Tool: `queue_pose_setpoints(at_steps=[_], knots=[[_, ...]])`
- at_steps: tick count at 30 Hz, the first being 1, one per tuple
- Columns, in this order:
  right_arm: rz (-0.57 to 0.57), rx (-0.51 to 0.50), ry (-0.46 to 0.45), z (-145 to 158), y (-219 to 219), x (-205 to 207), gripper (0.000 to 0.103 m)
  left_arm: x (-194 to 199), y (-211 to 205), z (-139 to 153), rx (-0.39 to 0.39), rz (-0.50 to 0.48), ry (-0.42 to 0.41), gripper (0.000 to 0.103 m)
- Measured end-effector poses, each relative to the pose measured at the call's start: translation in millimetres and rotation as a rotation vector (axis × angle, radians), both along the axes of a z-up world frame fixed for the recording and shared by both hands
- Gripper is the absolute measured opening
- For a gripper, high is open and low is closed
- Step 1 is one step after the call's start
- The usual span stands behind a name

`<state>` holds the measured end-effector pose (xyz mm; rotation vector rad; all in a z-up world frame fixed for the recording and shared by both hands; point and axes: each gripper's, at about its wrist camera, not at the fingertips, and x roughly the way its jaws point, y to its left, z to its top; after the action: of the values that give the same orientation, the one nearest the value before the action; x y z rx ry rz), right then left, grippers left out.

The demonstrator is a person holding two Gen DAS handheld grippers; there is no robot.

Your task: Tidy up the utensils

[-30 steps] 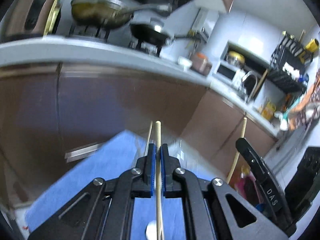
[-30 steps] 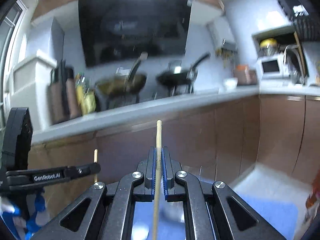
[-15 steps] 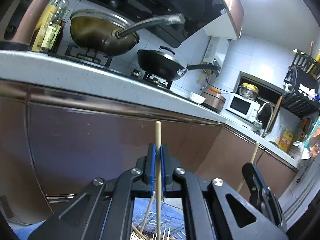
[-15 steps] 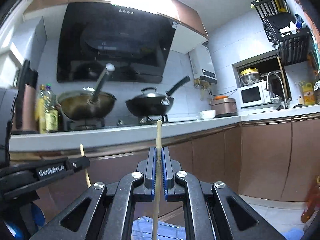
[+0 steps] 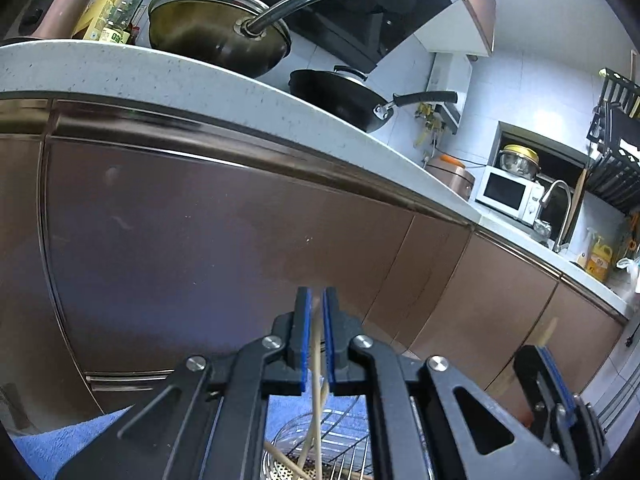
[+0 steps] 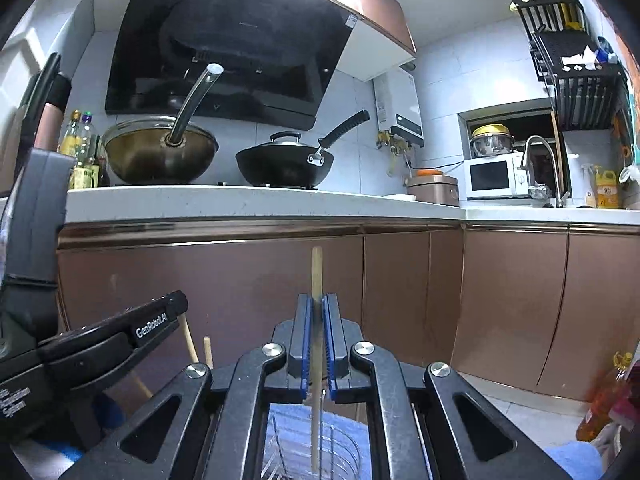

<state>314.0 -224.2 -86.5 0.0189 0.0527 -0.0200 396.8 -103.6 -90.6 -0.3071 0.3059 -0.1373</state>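
1. Nearest the left wrist camera, the left hand-held gripper [image 5: 315,300] stands at a narrow gap. Its jaws have just been opening, and a loose chopstick [image 5: 317,364] hangs blurred between the blue pads, which do not appear to press on it.
2. At 6 o'clock under those jaws sits the wire holder [image 5: 345,424], with other chopsticks [image 5: 280,460] already leaning in it. It rests on a blue cloth [image 5: 60,440] that runs out toward 8 o'clock.
3. The right hand-held gripper [image 6: 317,308] is closed on an upright chopstick [image 6: 317,272]. The stick's top shows above the pads at 12 o'clock and its lower end points into the holder at 6 o'clock.
4. The step in hand looks like dropping both sticks into the holder. To do it well, keep each gripper level and directly over the opening. Part the jaws only a little, so the stick slides straight down rather than tipping out.
5. Release the right stick once its tip is inside the wires. The sticks already in the holder could deflect it.
6. Beyond the grippers are brown cabinet doors [image 5: 200,240]. Above them, at 11 o'clock, is the worktop [image 5: 160,68] with two woks.
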Motion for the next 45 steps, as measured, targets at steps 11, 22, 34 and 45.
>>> queue_pose_setpoints(at_steps=[11,22,34,45], knots=[[-0.002,0.059,-0.001,30,-14,-48,0.025,-44,27,31,0.012,0.023,-0.004,0.038],[-0.027,0.090,0.063,61,-22,-133,0.050,-146,42,68,0.173,0.048,-0.008,0.057],[-0.050,0.111,0.118,65,-24,-223,0.063,-256,33,83,0.338,0.072,-0.032,0.060],[-0.053,0.118,0.162,59,-22,-268,0.065,-309,41,84,0.390,0.094,-0.016,0.061]])
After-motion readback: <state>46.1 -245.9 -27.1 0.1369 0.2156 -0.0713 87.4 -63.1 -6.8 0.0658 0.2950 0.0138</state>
